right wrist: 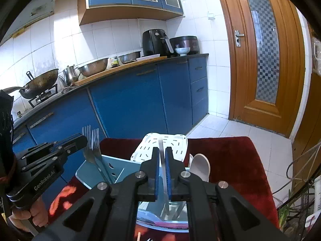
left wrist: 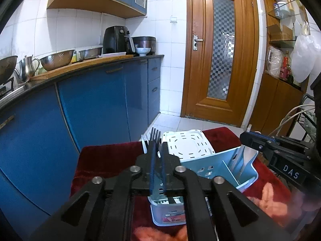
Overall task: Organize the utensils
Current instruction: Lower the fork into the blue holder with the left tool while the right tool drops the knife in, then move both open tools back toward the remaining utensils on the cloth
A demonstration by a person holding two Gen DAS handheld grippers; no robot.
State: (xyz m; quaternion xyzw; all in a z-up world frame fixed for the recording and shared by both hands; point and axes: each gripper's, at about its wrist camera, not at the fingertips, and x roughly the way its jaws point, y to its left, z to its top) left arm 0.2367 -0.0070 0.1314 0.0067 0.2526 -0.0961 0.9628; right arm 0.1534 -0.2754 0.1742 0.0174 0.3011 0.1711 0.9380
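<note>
While left tongs (left wrist: 157, 156) clamp upright fork (left wrist: 155, 138), tines up, right tongs (right wrist: 162, 160) grip upright knife (right wrist: 161, 146).

A light blue caddy (left wrist: 212, 166) with a white slotted basket (left wrist: 186, 143) behind it is seen on a dark red cloth (left wrist: 104, 156), blue cabinets (left wrist: 96, 104) are shown, and checkered glass is set in the brown door (left wrist: 220, 50).

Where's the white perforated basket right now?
The white perforated basket sits on the red cloth at the table's far edge, tilted just behind the light blue utensil caddy; in the left wrist view it appears right of the fork.
</note>
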